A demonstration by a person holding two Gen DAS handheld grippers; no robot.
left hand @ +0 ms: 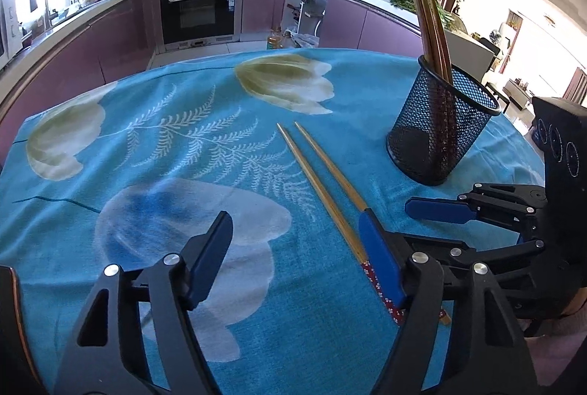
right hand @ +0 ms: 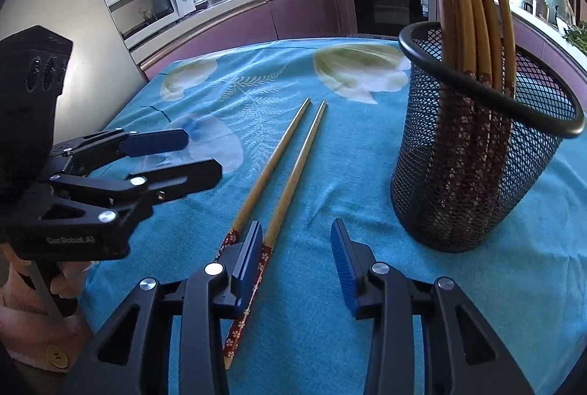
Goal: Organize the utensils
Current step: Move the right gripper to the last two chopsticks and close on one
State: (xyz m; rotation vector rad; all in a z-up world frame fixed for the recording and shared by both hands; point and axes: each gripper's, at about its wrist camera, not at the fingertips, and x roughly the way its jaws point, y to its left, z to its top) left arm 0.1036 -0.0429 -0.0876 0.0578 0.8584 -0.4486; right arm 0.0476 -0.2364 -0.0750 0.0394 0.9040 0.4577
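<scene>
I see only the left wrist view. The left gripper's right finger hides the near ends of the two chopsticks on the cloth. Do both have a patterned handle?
Observer: Yes. In the right wrist view both chopsticks have red flowered handles, and they lie side by side on the cloth.
Operator: Thank you. In my view the cup seems to hold three sticks. Is this correct?
Observer: No. From the right wrist view at least five sticks stand in the cup, with their flowered ends down.
</scene>
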